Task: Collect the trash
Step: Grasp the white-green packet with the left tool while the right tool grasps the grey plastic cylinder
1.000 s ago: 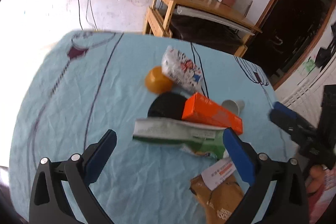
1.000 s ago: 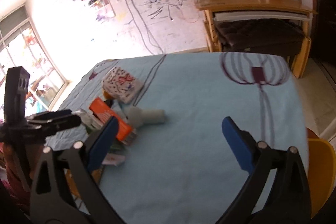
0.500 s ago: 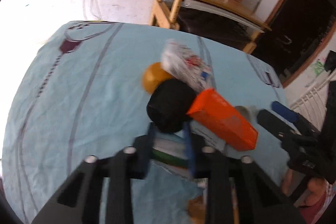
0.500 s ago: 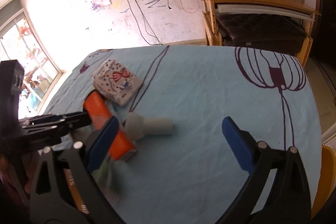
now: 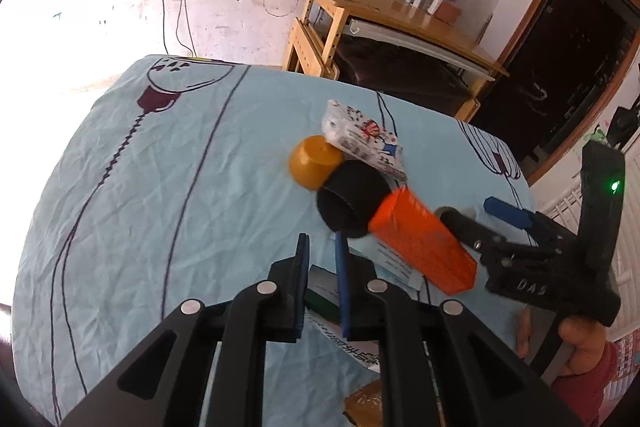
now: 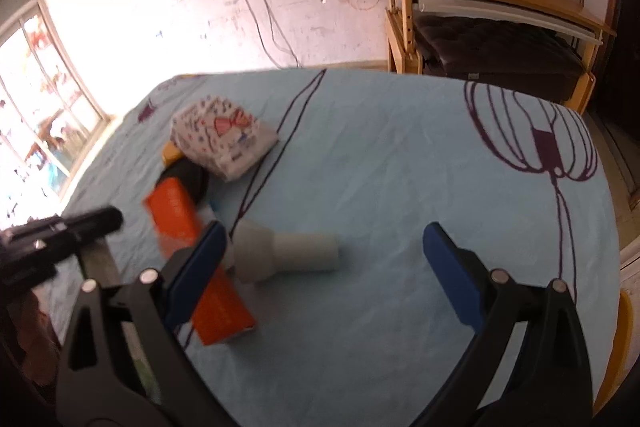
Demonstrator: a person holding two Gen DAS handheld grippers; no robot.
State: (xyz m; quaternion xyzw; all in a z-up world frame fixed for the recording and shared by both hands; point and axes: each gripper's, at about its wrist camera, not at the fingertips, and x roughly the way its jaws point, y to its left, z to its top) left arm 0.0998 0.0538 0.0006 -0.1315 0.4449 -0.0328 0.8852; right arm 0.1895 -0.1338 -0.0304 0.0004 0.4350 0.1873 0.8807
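Note:
Trash lies in a heap on the light blue tablecloth (image 5: pixel 168 187). It holds an orange box (image 5: pixel 424 243), a black round piece (image 5: pixel 352 199), a yellow cup (image 5: pixel 314 165) and a patterned tissue pack (image 5: pixel 364 143). My left gripper (image 5: pixel 320 259) is down over the near end of the heap, its jaws closing tight on a flat green and white packet (image 5: pixel 322 293). In the right wrist view my right gripper (image 6: pixel 326 243) stands open around a grey funnel-shaped tube (image 6: pixel 284 255) lying on its side, without touching it. The orange box (image 6: pixel 192 251) lies beside its left finger.
A brown paper bag (image 5: pixel 364 403) and a white slip (image 5: pixel 394 263) lie near the packet. A hand holds the right gripper's handle (image 5: pixel 560 267) at the table's right edge. A wooden desk (image 5: pixel 400 15) stands beyond the table. A yellow stool (image 6: pixel 616 339) shows at the right corner.
My left gripper's jaws went from wide open to nearly together on the green and white packet, and it pushed in towards the heap. My right gripper came closer to the grey tube.

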